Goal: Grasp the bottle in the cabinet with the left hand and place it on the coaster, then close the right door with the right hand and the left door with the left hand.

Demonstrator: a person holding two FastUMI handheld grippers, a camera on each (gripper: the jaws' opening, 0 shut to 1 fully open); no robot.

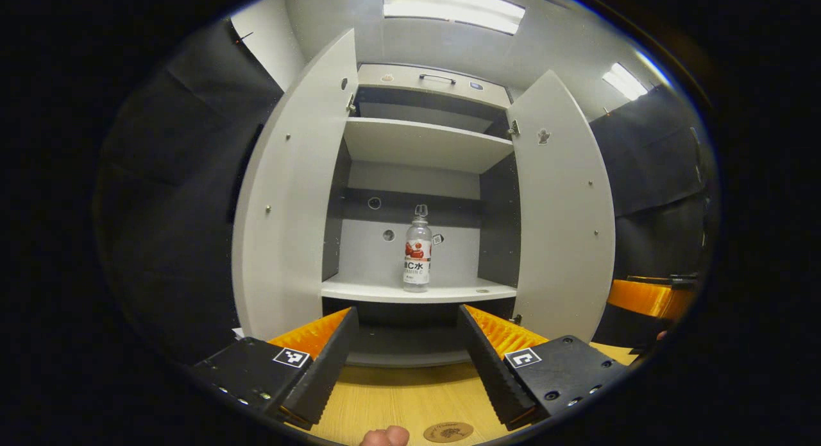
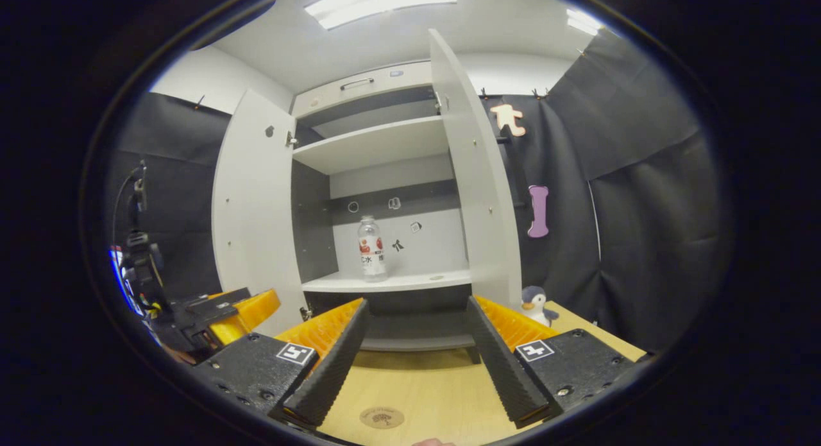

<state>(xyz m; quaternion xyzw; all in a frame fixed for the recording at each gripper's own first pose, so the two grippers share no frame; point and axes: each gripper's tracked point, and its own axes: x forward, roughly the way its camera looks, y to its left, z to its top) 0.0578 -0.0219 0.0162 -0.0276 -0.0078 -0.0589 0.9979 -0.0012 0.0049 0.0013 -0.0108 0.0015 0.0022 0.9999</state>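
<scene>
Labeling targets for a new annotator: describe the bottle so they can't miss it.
Find the open grey cabinet, both doors swung wide. The bottle stands upright on its lower shelf, near the middle. It is clear plastic with a red and white label, and the one freestanding item on that shelf.

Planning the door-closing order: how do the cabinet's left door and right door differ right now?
In the left gripper view, the left door hangs on the left hinges, the right door on the right. The left door carries a small round fitting near its top, the right door an irregular one. Both are white, swung wide open, with the bottle upright on the shelf between them.
</scene>
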